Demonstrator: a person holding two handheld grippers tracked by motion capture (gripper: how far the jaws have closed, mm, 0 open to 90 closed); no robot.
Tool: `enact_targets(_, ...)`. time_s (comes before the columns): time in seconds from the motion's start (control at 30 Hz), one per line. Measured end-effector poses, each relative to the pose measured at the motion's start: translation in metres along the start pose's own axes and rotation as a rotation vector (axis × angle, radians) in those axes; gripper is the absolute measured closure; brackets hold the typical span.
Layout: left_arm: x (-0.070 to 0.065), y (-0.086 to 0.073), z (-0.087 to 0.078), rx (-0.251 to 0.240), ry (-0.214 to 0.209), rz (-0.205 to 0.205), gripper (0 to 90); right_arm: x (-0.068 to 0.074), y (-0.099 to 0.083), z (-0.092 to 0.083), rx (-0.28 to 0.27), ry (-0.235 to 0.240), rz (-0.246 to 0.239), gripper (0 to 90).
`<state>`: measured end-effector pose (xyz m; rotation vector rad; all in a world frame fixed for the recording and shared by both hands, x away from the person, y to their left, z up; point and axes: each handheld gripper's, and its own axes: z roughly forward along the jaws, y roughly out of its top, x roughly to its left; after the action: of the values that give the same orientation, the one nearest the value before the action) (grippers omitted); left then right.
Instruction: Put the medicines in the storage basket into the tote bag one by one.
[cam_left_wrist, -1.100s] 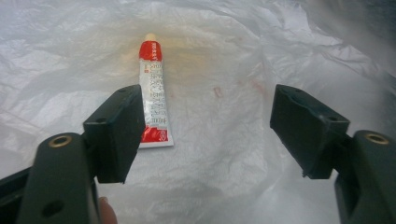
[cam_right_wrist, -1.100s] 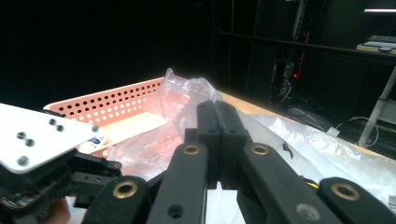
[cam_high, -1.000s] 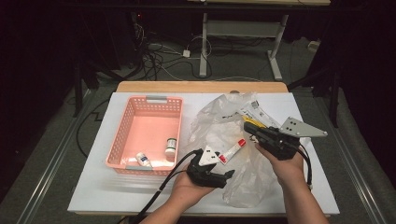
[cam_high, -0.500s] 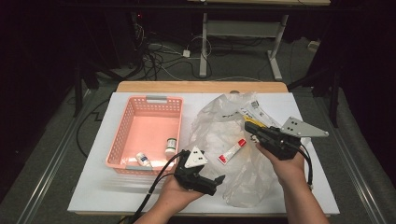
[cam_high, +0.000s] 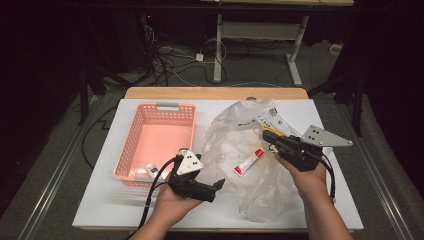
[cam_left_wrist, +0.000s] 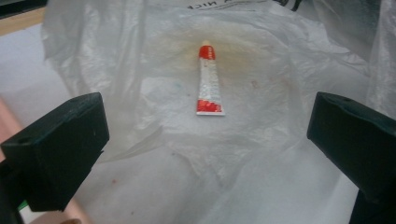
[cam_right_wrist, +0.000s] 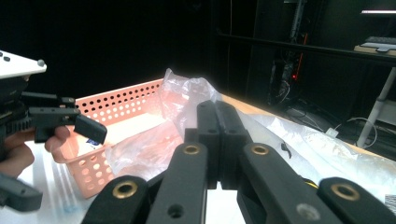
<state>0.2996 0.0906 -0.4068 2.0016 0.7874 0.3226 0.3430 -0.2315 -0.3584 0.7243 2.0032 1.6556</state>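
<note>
A dark room with cables on the floor lies behind a white table (cam_high: 100, 210). From the high view, a pink basket (cam_high: 131, 145) sits on the table, and a crumpled clear plastic bag (cam_high: 235, 135) lies just beside the basket, on its right. A small red and white tube (cam_high: 249, 163) lies inside the bag. The left gripper (cam_high: 212, 189) is held in a hand near the front corner of the basket, close to the bag, and its jaws have just been opening with nothing between them. The right gripper (cam_high: 267, 136) is on the far side of the bag from the basket, and its tips sit at the bag's top edge.

In the left gripper view, the two black jaws are spread wide apart. The tube (cam_left_wrist: 207, 81) lies flat in the bag (cam_left_wrist: 280, 60) ahead of them, apart from both jaws.

In the right gripper view, the right gripper (cam_right_wrist: 218, 140) has its jaws pressed together, and I cannot tell if a bit of the bag (cam_right_wrist: 184, 100) is pinched there. The basket (cam_right_wrist: 116, 102) is behind the bag. The left gripper (cam_right_wrist: 88, 128) is in front of the basket, at its left
</note>
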Motion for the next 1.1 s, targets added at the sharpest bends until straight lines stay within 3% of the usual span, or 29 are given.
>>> enact_targets(0.23, 0.018, -0.005, -0.013, 0.001, 0.058, -0.022, 0.0, 0.000, 0.000, -0.001, 0.000, 0.000, 0.000, 90.0)
enact_targets(0.5, 0.042, -0.013, -0.023, 0.003, 0.106, -0.086, 0.0, 0.000, 0.000, -0.001, -0.002, 0.001, 0.001, 90.0)
enact_targets(0.87, 0.066, -0.020, -0.037, 0.003, 0.186, -0.146, 0.0, -0.001, -0.001, -0.001, 0.002, 0.001, 0.004, 90.0)
enact_targets(1.1, 0.076, -0.024, -0.041, 0.008, 0.213, -0.175, 0.0, 0.000, -0.001, 0.000, 0.002, -0.001, 0.004, 90.0)
